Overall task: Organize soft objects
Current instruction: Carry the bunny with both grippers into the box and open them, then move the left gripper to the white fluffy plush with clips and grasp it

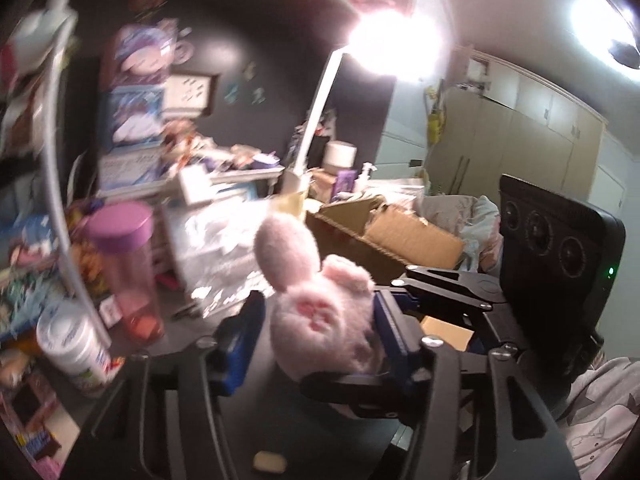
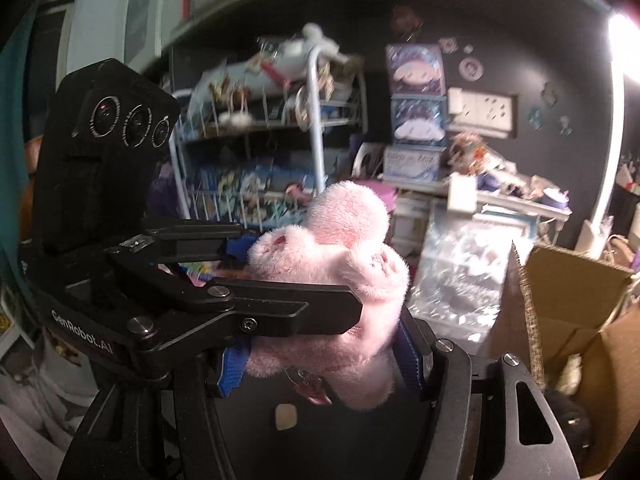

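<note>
A pink plush bunny (image 1: 316, 316) is held up in the air between both grippers. In the left wrist view it sits between my left gripper's (image 1: 316, 320) blue pads, against the right pad, with a gap at the left pad. My right gripper (image 1: 404, 320) comes in from the right, its black fingers across the bunny's side. In the right wrist view the bunny (image 2: 340, 272) fills the space between my right gripper's (image 2: 320, 344) blue pads. My left gripper (image 2: 304, 276) reaches in from the left, one black finger above and one below the plush.
An open cardboard box (image 1: 384, 232) (image 2: 568, 304) stands right of the bunny. A pink-lidded bottle (image 1: 124, 264) and a white can (image 1: 76, 348) stand at left on the dark desk. A wire rack (image 2: 272, 140) with toys and a white lamp arm (image 1: 316, 116) stand behind.
</note>
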`<state>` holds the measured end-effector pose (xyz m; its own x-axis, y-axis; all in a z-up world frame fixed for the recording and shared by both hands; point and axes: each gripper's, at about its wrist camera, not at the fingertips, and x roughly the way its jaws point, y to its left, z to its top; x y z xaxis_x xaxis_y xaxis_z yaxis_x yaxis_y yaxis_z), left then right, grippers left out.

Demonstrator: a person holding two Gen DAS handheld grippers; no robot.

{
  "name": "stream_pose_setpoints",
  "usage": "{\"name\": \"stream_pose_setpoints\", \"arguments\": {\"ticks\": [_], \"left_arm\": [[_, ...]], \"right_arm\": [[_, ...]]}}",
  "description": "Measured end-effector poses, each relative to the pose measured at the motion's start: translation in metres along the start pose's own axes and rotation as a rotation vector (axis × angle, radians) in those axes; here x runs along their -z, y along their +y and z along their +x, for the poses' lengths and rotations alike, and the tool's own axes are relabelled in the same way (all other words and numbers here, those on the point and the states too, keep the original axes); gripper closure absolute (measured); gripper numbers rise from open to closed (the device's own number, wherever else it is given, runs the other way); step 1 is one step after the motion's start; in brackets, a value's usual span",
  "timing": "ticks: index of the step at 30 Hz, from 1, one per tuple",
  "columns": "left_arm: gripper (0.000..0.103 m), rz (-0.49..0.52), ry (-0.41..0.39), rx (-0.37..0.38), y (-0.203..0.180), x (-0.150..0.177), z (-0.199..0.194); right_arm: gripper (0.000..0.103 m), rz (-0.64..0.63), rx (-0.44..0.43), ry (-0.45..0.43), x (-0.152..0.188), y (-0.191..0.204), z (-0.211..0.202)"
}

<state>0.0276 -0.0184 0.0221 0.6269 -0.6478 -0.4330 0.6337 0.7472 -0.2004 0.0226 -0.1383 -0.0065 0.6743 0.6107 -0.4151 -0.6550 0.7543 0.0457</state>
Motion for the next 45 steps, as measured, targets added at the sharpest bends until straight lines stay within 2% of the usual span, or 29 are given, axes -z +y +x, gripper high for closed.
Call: {"name": "stream_pose_setpoints", "arguments": {"ticks": [6, 8, 13, 19, 28, 34, 39, 40, 42, 43, 44, 45], "left_arm": [[0.061, 0.08, -0.025, -0.006, -0.036, -0.028, 0.012], [0.064, 0.102, -0.034, -0.013, -0.045, -0.038, 0.013], [0.064, 0.136, -0.061, -0.022, -0.06, -0.057, 0.017], [0.064, 0.16, -0.04, 0.009, -0.073, -0.073, 0.044], [0.064, 0.169, 0.064, 0.07, -0.091, -0.081, 0.113], [0.063, 0.175, 0.15, 0.062, -0.096, -0.081, 0.155], [0.063, 0.186, 0.198, 0.051, -0.096, -0.079, 0.175], [0.06, 0.19, 0.209, 0.046, -0.096, -0.079, 0.178], [0.046, 0.198, 0.217, 0.018, -0.095, -0.079, 0.18], [0.034, 0.204, 0.208, -0.001, -0.094, -0.08, 0.18], [0.028, 0.207, 0.201, -0.011, -0.093, -0.08, 0.178], [0.027, 0.208, 0.194, -0.017, -0.091, -0.08, 0.176]], "right_arm": [[0.045, 0.024, 0.018, -0.069, -0.005, -0.026, -0.037], [0.045, 0.05, -0.001, -0.089, -0.007, -0.037, -0.046], [0.045, 0.051, -0.014, -0.132, -0.017, -0.05, -0.065], [0.045, 0.044, 0.037, -0.147, -0.019, -0.07, -0.079], [0.044, 0.124, 0.121, -0.089, 0.002, -0.124, -0.088], [0.043, 0.165, 0.166, -0.01, 0.014, -0.156, -0.076], [0.039, 0.146, 0.213, 0.047, 0.021, -0.169, -0.066], [0.037, 0.141, 0.221, 0.058, 0.022, -0.17, -0.065], [0.034, 0.133, 0.237, 0.084, 0.024, -0.173, -0.061], [0.033, 0.128, 0.244, 0.093, 0.025, -0.174, -0.06], [0.032, 0.125, 0.247, 0.098, 0.025, -0.174, -0.06], [0.032, 0.122, 0.249, 0.101, 0.025, -0.175, -0.06]]}}
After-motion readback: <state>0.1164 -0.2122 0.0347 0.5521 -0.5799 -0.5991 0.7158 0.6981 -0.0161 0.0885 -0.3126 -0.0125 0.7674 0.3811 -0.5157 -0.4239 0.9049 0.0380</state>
